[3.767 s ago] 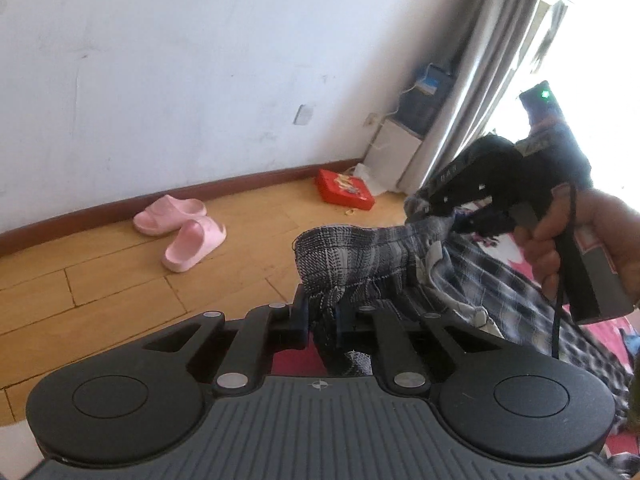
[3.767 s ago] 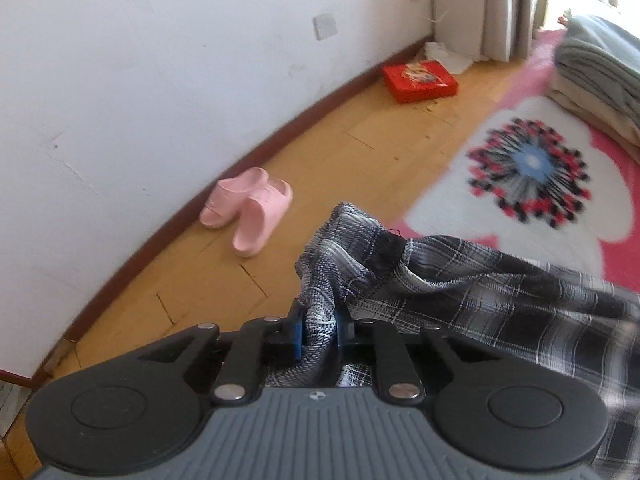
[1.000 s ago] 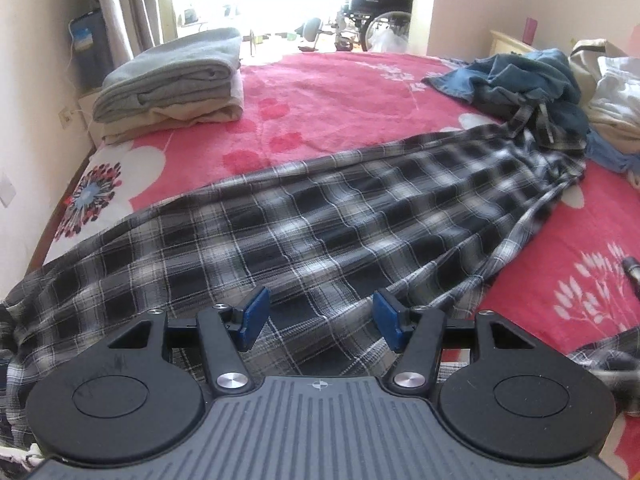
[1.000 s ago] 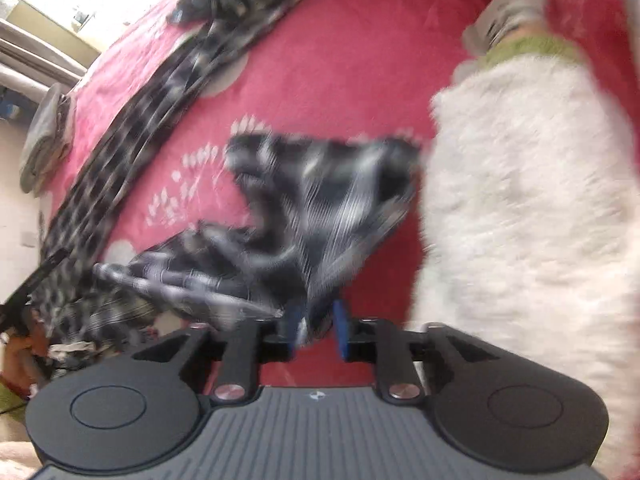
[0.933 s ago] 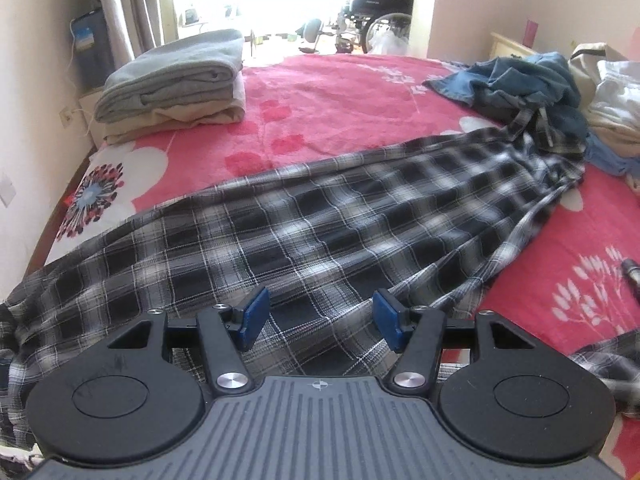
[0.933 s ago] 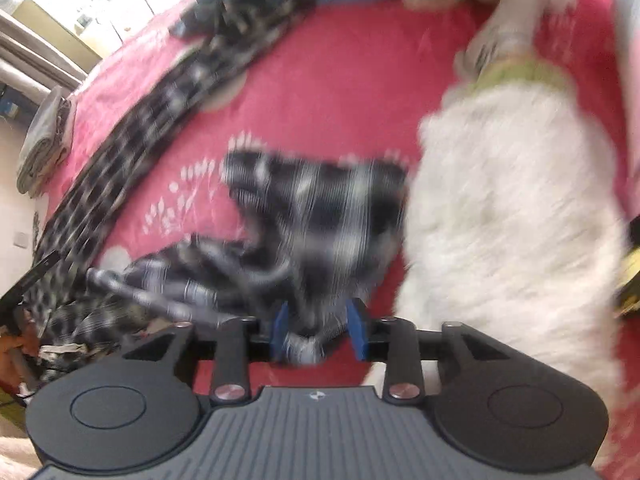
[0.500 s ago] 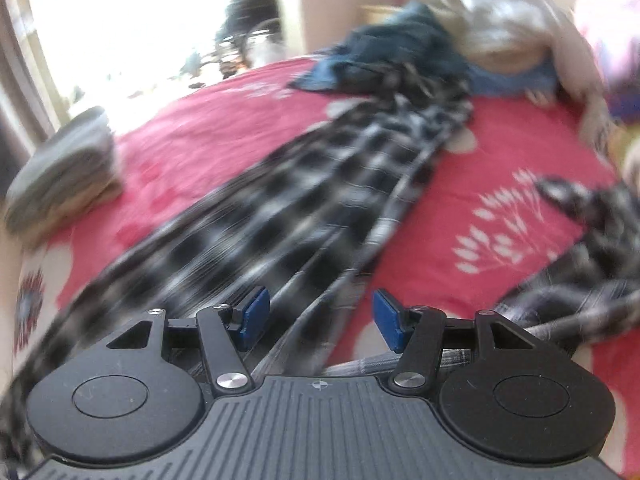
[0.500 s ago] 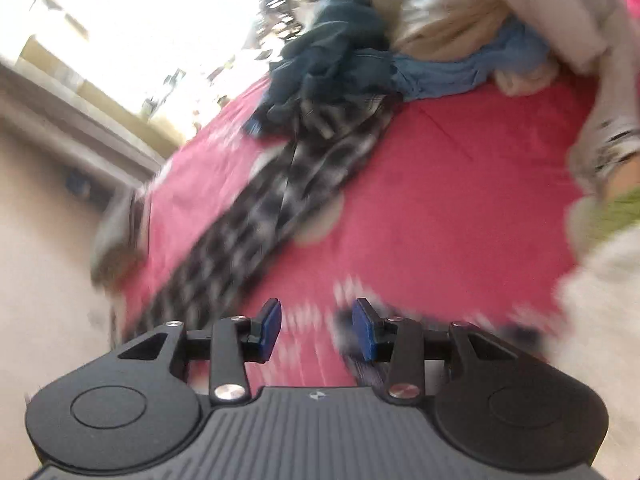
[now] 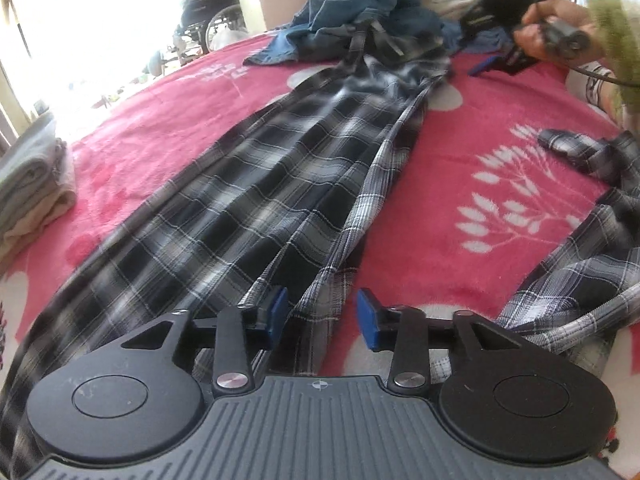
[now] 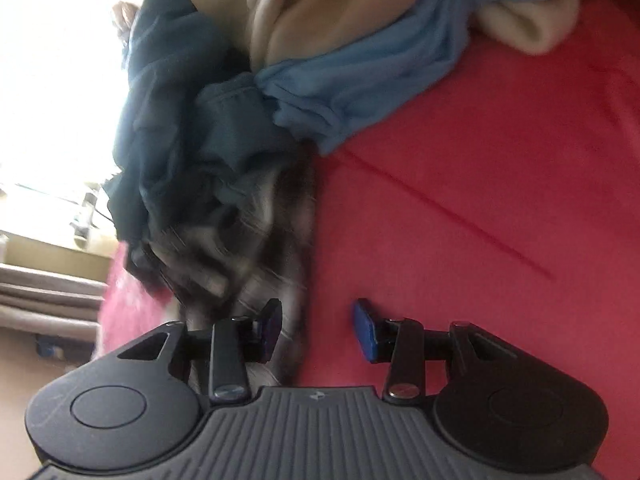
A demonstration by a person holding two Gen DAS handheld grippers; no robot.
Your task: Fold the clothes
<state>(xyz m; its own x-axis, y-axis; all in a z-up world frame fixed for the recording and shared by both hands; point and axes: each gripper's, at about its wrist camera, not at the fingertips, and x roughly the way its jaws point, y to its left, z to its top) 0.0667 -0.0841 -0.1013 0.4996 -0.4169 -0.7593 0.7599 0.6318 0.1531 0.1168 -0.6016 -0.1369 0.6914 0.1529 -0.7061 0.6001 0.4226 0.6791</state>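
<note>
A black-and-white plaid garment (image 9: 280,184) lies stretched out long on the red flowered blanket (image 9: 460,128), its far end reaching a clothes pile. Another part of the plaid cloth (image 9: 592,240) lies bunched at the right. My left gripper (image 9: 322,316) is open and empty just above the plaid cloth's near end. My right gripper (image 10: 316,326) is open and empty, close to the plaid cloth's far end (image 10: 248,248); it shows in the left wrist view (image 9: 496,60) at the top right, held in a hand.
A pile of dark blue, light blue and cream clothes (image 10: 320,68) lies at the bed's far end (image 9: 360,12). Folded grey and beige items (image 9: 28,188) are stacked at the left. A bright window and a wheelchair (image 9: 208,20) are behind.
My right gripper let go of the plaid cloth, opened, and moved to the garment's far end by the pile. My left gripper stayed open and swung its view right.
</note>
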